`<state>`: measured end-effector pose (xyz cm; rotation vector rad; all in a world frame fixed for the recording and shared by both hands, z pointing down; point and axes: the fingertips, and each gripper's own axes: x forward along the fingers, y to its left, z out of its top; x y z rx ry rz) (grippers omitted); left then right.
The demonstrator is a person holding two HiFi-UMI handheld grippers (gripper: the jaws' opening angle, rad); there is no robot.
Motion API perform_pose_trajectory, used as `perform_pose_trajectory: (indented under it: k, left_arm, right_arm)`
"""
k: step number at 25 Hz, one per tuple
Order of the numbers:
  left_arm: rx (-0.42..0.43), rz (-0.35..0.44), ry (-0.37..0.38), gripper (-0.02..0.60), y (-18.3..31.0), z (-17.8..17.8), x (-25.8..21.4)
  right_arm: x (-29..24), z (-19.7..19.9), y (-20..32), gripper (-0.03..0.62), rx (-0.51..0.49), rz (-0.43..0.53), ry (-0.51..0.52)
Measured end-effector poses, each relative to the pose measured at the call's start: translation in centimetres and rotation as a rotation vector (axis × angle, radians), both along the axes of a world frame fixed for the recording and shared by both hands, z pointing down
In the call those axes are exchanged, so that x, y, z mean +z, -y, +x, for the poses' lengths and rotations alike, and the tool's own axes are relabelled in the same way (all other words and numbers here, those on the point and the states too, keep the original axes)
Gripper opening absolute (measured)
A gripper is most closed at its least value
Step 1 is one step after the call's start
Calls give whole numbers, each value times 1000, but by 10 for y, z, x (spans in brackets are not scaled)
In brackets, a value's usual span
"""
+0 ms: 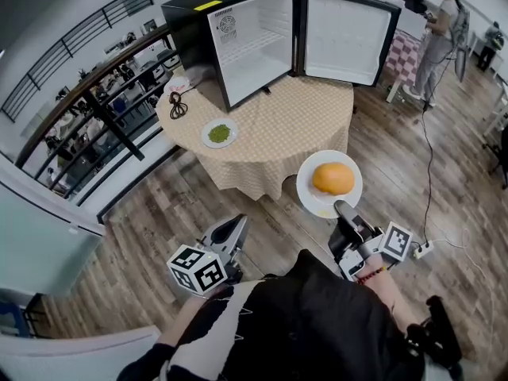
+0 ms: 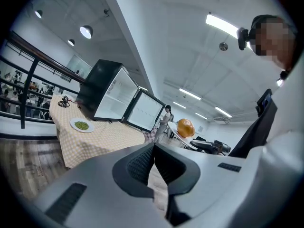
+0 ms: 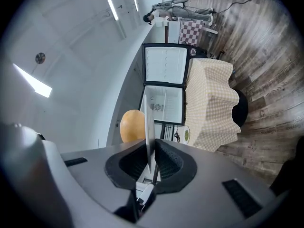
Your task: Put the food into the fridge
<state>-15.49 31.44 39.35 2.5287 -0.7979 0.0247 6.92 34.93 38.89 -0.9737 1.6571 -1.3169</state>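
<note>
Right hand-held gripper (image 1: pixel 343 209) is clamped narrow on the near rim of a white plate (image 1: pixel 306 187). In the right gripper view the rim (image 3: pixel 149 127) runs edge-on between the pads. The plate carries an orange round food (image 1: pixel 333 178), maybe a bun or a fruit, can't tell which. It is held out in front over the wood floor (image 1: pixel 444 173), near the tabletop (image 1: pixel 270 137) edge but not over it. The rim pinch leaves the load cantilevered, so the plate likely has to stay roughly flat or the food rolls.

Left hand-held gripper (image 1: pixel 234 230) has jaws together with nothing between them, as the left gripper view (image 2: pixel 153 148) confirms. It sits low and to the side, probably just kept clear.

The fridge (image 1: pixel 246 42) sits at the far side of the tabletop with its door (image 1: pixel 345 38) swung fully open and its shelves bare, ready to load. A plate of green food (image 1: pixel 219 133) waits on the tabletop in front of the fridge, and a coiled cable (image 1: pixel 178 105) lies to its left. Another person (image 1: pixel 436 42) stands well behind.

Judgement: carry step, first item not yet in.
</note>
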Motion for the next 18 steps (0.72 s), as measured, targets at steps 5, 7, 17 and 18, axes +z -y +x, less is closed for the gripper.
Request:
perform_pose_trajectory:
  k: [5,7,17,18]
  left_arm:
    - [19,3,5,12,7,-16,-2]
    - [39,14,10,12,12,-26,2]
    - [28,30,13,12,41,-55,8]
    - [20,27,2,12,46,-55,8]
  right_arm:
    - [-3,-16,10,38,10,15,0]
    - [0,-27,17,38,12,24,0]
    - [0,-42,45,35,22,47,-4]
    - [1,-41,51,34,23,49,3]
